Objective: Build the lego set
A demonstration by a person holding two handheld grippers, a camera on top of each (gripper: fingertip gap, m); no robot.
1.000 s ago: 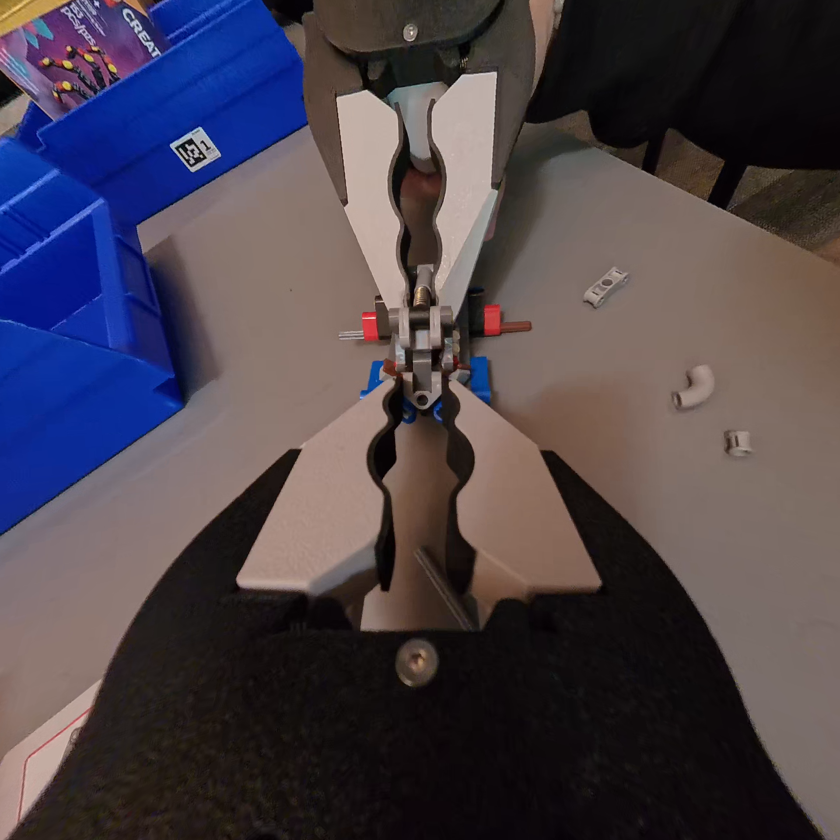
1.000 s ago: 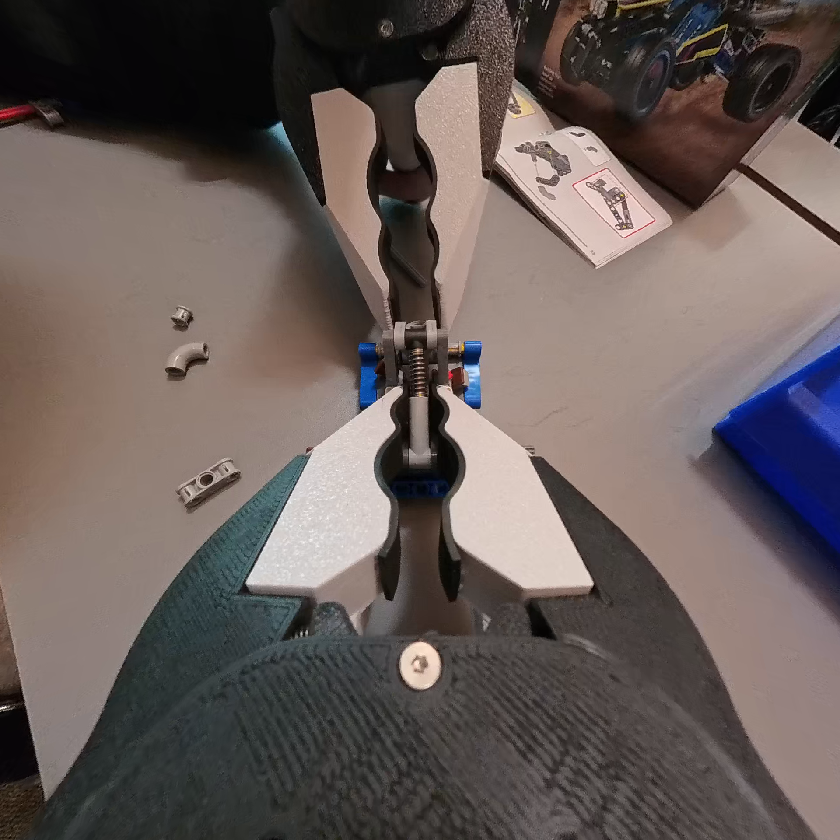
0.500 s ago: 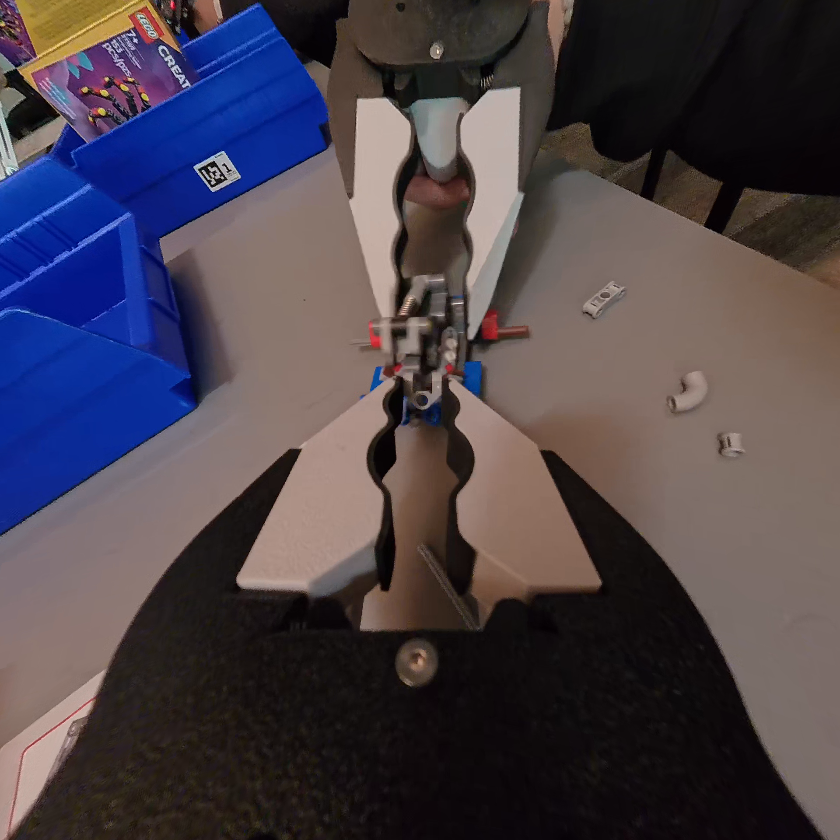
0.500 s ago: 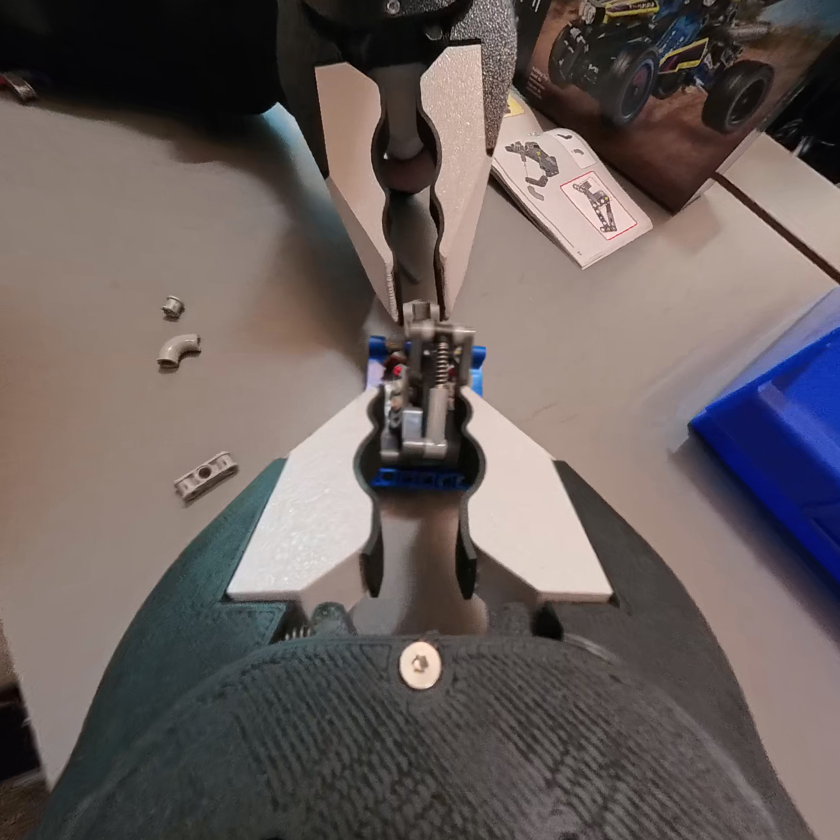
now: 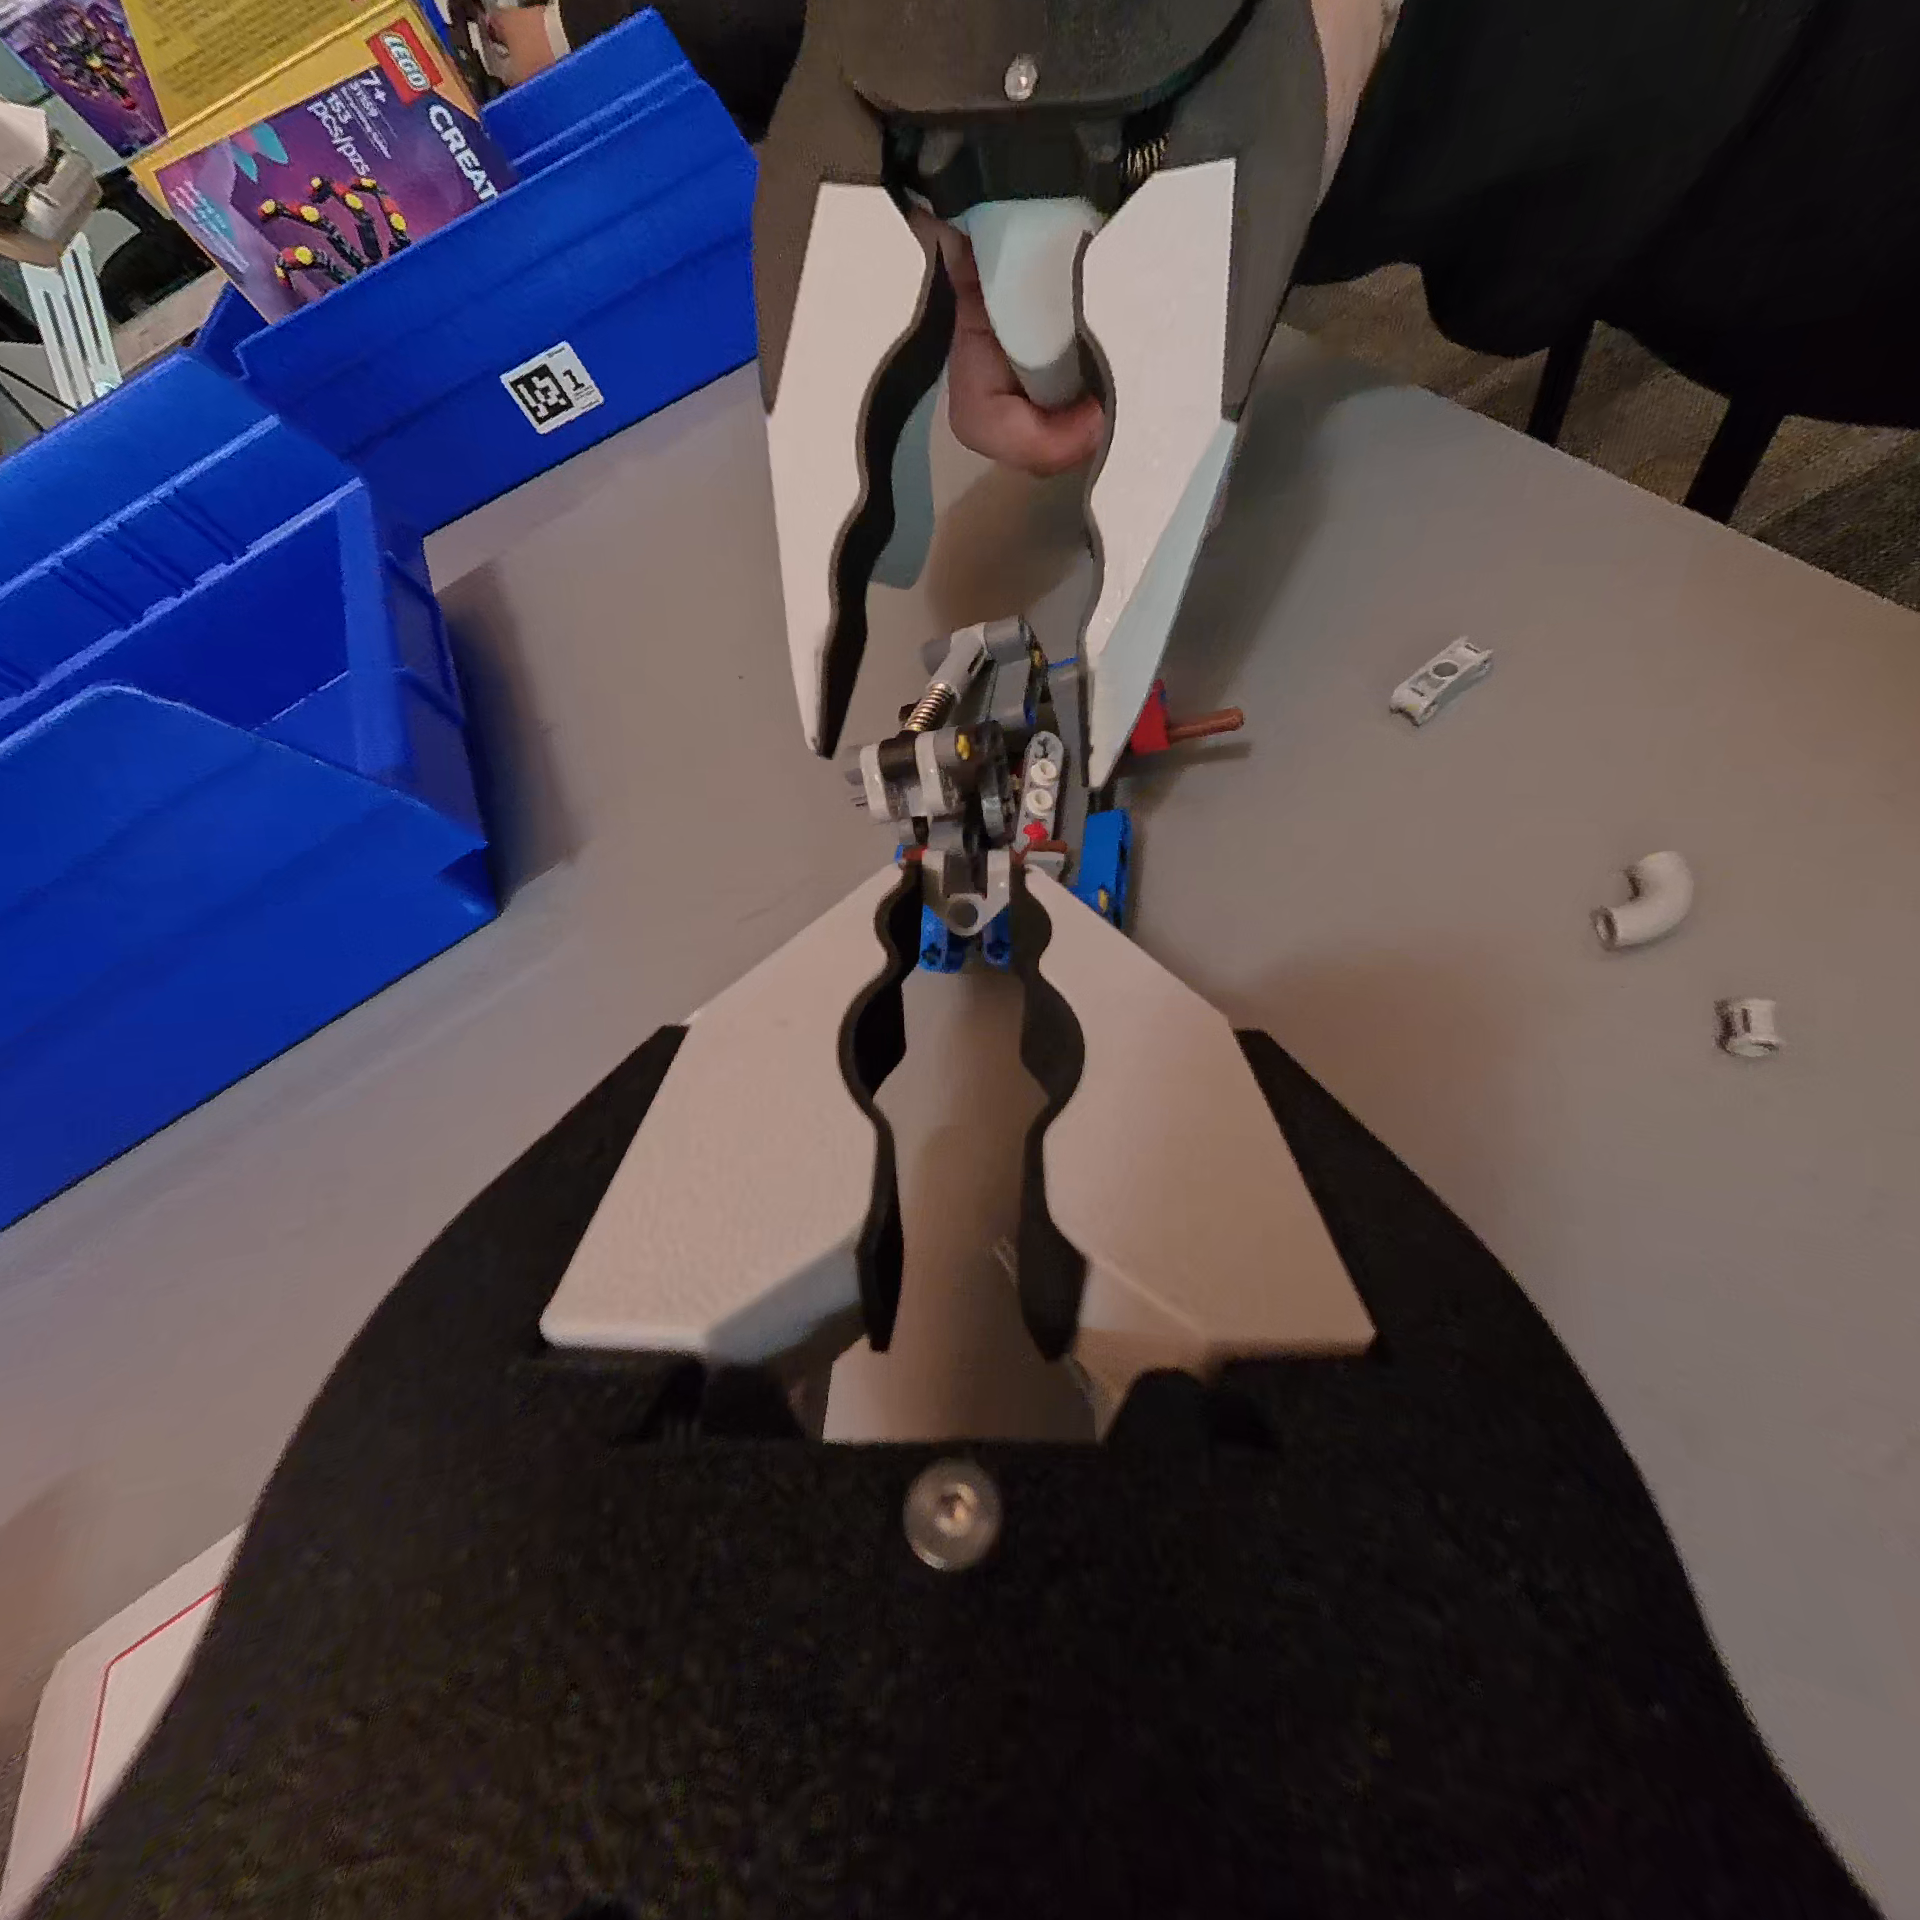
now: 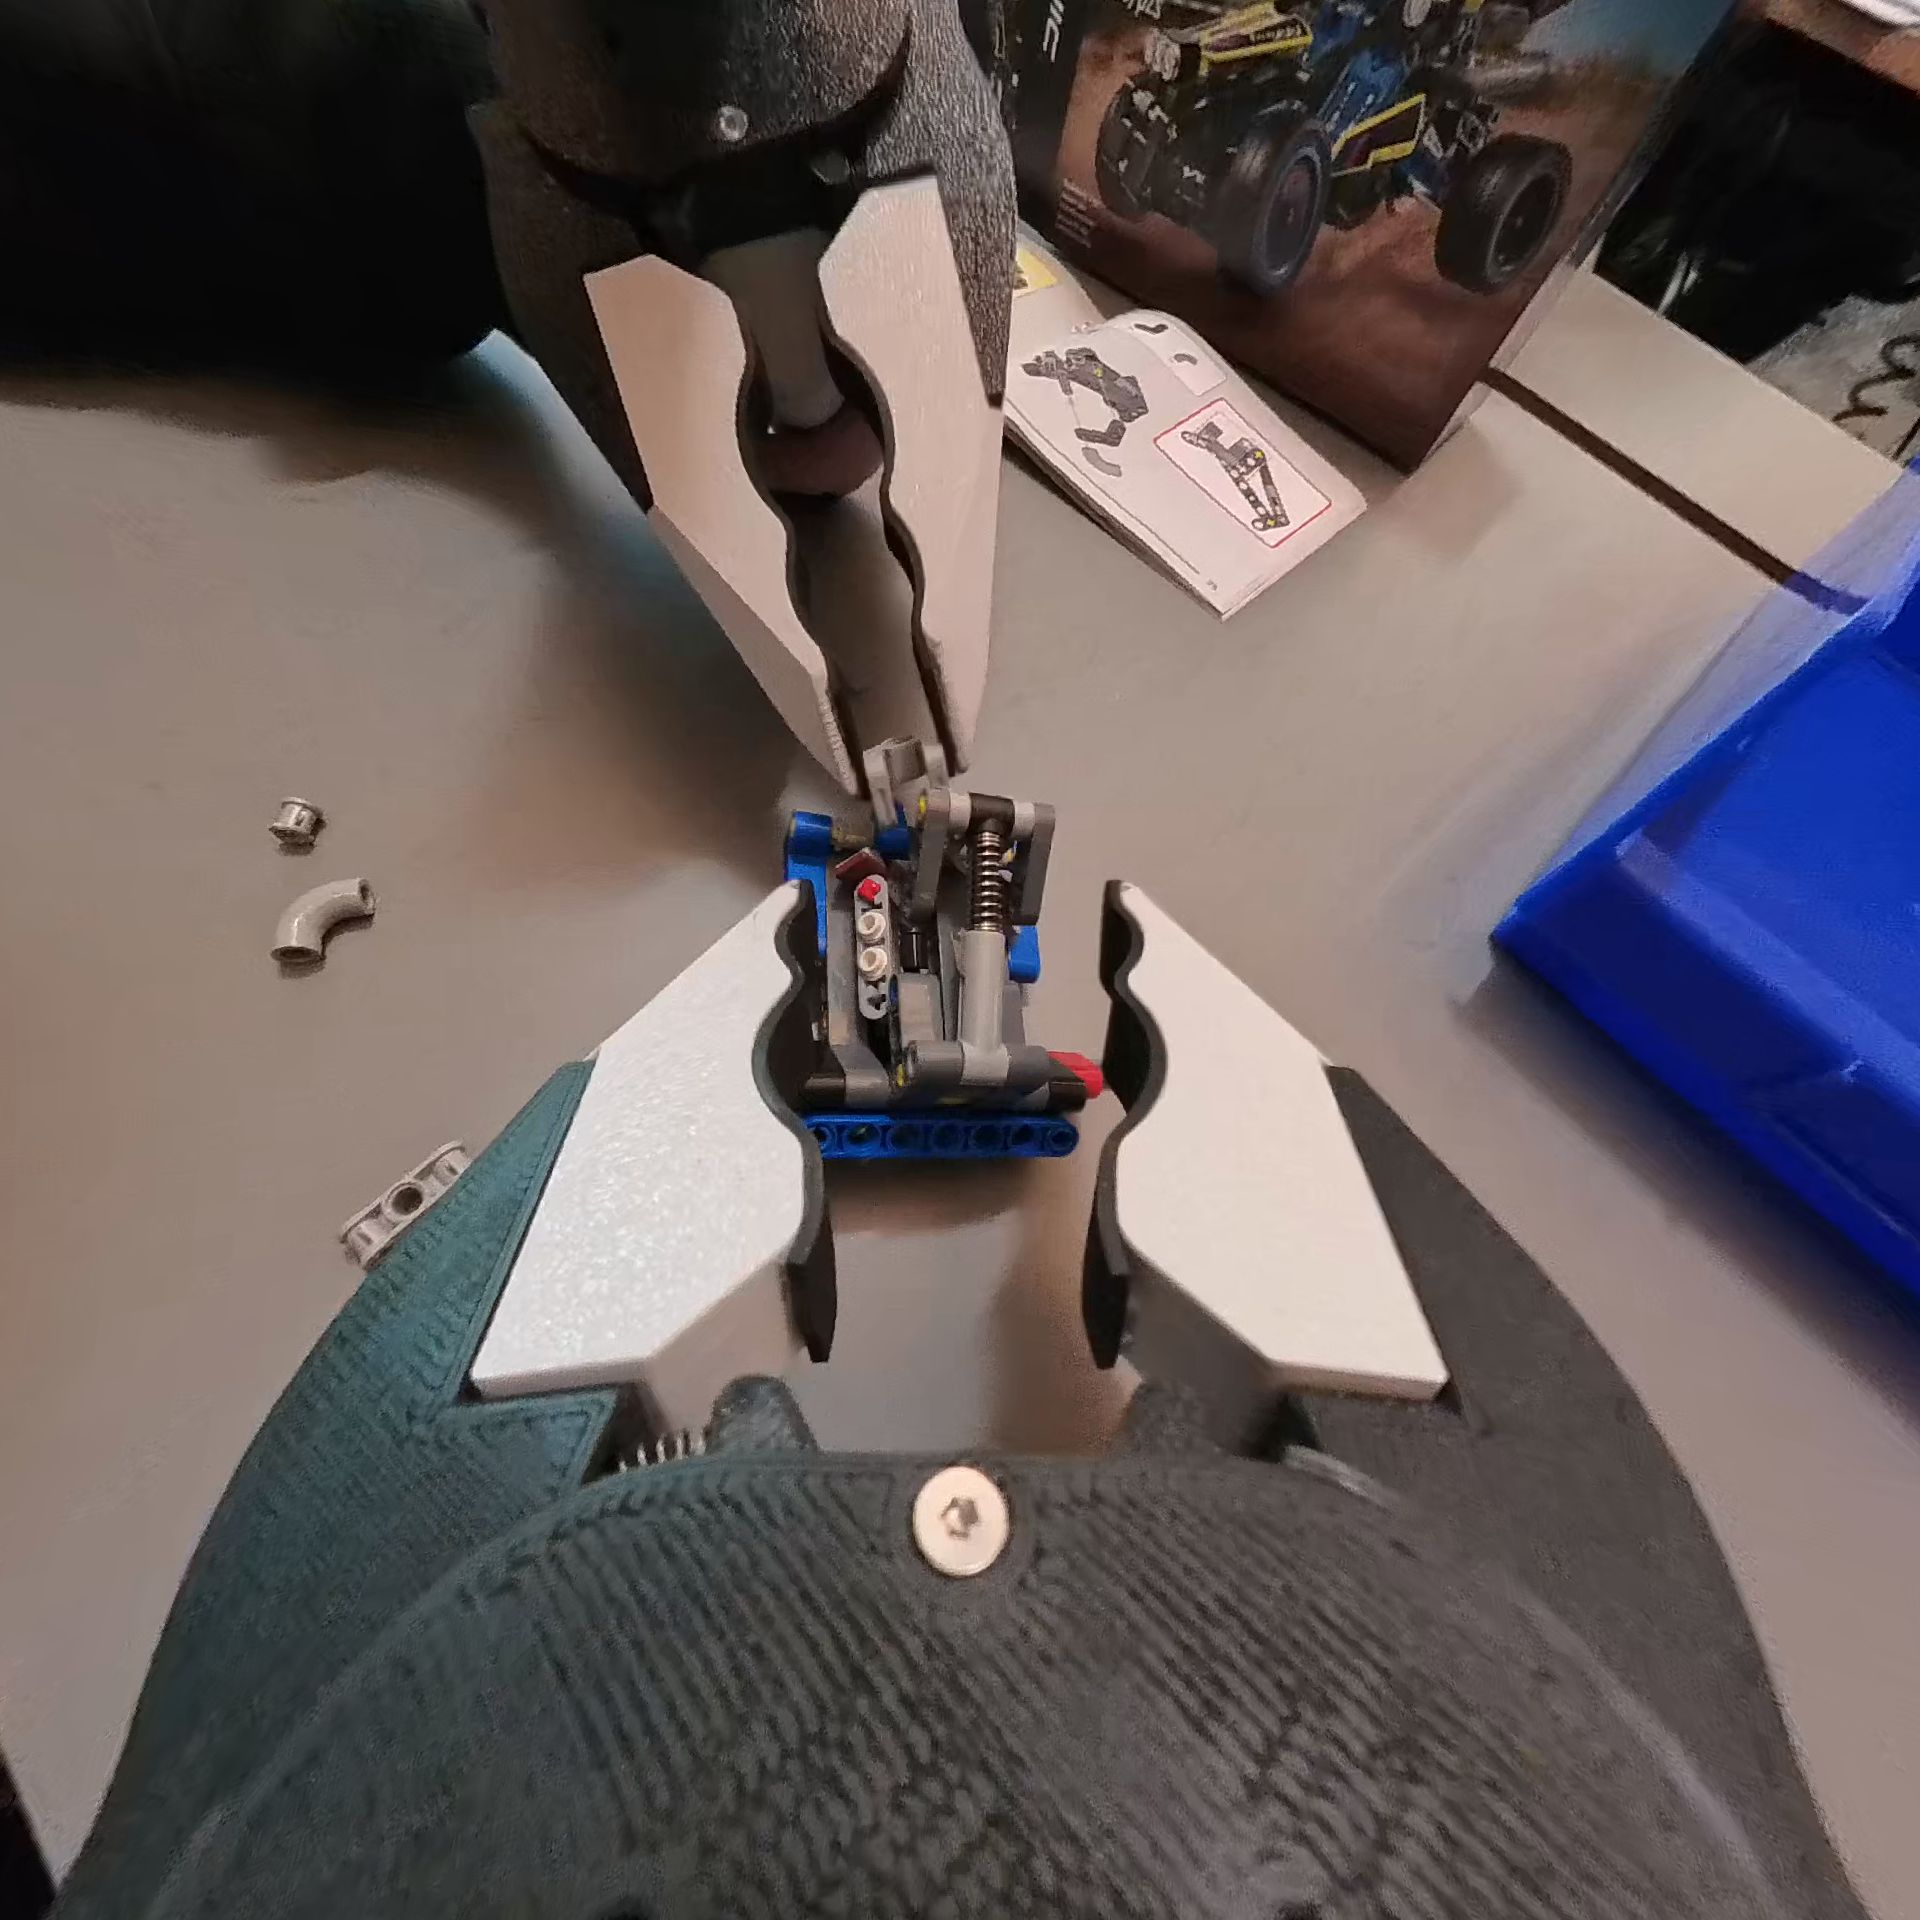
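One grey table [image 6: 1351,831]. Three blue bins [image 5: 208,883] at left. Two printed boxes [image 6: 1299,187], one booklet [image 6: 1174,457]. Two grippers: left gripper [image 5: 966,894] clenched on grey tab of one brick assembly [image 6: 935,987] mid-table; right gripper [image 6: 956,997] released, jaws wide, straddling assembly, right pad clear of it. Three loose grey parts: connector [image 5: 1439,677], elbow [image 5: 1647,899], bushing [image 5: 1751,1027].

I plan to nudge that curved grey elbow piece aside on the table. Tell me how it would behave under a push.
The curved grey elbow piece looks like small hollow plastic, so probably very light and easily skidded on the smooth grey table. Its round tube section suggests it may rock or spin rather than slide straight. Lying flat on its bend, it seems unlikely to roll far.
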